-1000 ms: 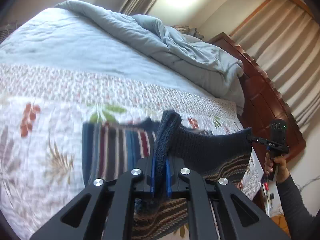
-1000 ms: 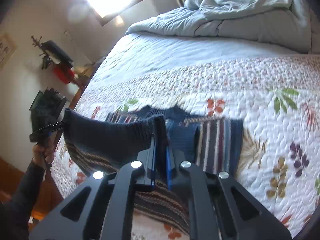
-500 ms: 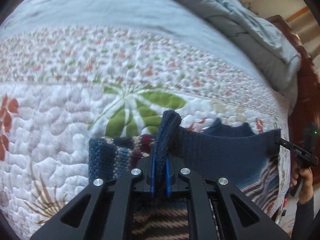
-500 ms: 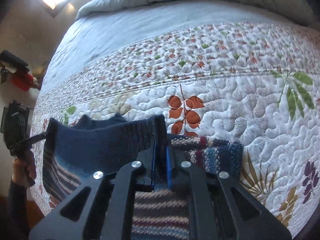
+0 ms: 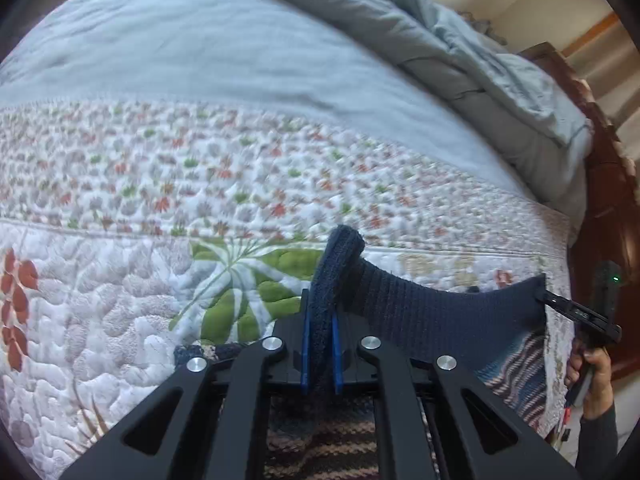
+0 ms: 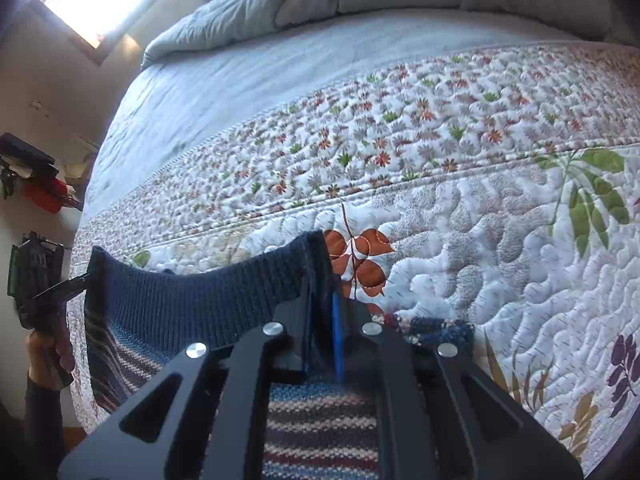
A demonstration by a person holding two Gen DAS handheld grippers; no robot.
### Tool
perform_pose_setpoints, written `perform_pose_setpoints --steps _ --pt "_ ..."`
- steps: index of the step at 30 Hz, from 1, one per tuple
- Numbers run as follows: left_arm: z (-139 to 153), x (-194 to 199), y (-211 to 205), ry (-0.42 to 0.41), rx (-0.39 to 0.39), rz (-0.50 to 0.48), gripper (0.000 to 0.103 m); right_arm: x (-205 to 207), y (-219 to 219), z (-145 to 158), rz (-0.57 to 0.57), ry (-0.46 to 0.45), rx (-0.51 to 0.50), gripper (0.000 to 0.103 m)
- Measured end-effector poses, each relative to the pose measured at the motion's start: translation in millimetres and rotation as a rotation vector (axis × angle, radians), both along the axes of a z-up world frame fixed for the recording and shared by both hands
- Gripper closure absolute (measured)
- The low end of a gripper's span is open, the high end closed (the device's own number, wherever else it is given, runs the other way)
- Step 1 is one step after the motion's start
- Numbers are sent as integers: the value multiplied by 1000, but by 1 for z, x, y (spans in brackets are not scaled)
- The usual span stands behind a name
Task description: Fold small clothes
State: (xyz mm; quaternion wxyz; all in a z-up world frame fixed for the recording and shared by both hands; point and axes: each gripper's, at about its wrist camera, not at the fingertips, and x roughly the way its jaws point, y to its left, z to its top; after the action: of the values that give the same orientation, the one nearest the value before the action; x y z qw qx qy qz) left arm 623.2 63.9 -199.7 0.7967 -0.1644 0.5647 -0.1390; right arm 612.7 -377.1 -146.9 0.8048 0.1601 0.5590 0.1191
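Both grippers, left gripper [image 5: 320, 344] and right gripper [image 6: 322, 320], pinching sweater [image 5: 440, 312] hem corners.

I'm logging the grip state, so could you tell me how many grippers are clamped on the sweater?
2. The left gripper pinches one corner of the navy hem of the striped sweater; the right gripper pinches the opposite corner, the hem stretched between them above the quilt.

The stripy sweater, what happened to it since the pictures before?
Both tools carried the sweater's dark ribbed edge forward and down across the flowery quilt, folding it over itself. Much less of the striped part now shows past the tools. Unchanged: the left tool and right tool each still pinch a corner of that edge, stretched between them.
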Motion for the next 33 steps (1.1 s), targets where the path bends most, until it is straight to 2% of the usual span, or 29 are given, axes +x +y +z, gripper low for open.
perform_pose_setpoints --steps 4,7,11,15,16,17,18,19,20,21,23,24,27,30,33 --pt "-28 3 0 41 3 23 95 7 2 -12 -9 5 0 96" --pt "-26 6 4 26 -11 18 95 12 2 -13 -5 -1 15 96" --pt "-35 5 3 52 33 2 95 17 1 -26 -13 24 8 96" --pt "-43 3 0 65 34 18 92 16 6 -36 -8 47 -12 93" --pt "-42 3 0 66 38 19 90 15 7 -37 -11 57 -12 88" --pt "-38 1 0 57 59 19 80 14 7 -36 -18 60 -16 77" --pt "-31 -2 0 40 86 22 78 12 6 -32 -23 55 -18 67" --pt "-20 -9 1 1 127 28 67 9 5 -26 -30 40 -15 59" --pt "-10 -16 2 -38 137 25 52 2 1 -15 -38 9 -11 59" --pt "2 -26 3 -86 145 22 44 -5 0 -5 -33 -19 -19 59" --pt "29 -58 5 -197 142 1 44 -31 1 19 -5 -103 -51 59" --pt "36 -70 5 -225 131 -18 44 -47 2 28 18 -136 -41 59" --pt "48 -119 6 -290 40 -83 44 -89 1 32 59 -139 24 59" --pt "30 -147 8 -257 -4 -101 45 -120 -8 14 40 -114 47 59" --pt "-7 -159 15 -168 27 -90 54 -132 -29 -18 -16 -57 53 65"
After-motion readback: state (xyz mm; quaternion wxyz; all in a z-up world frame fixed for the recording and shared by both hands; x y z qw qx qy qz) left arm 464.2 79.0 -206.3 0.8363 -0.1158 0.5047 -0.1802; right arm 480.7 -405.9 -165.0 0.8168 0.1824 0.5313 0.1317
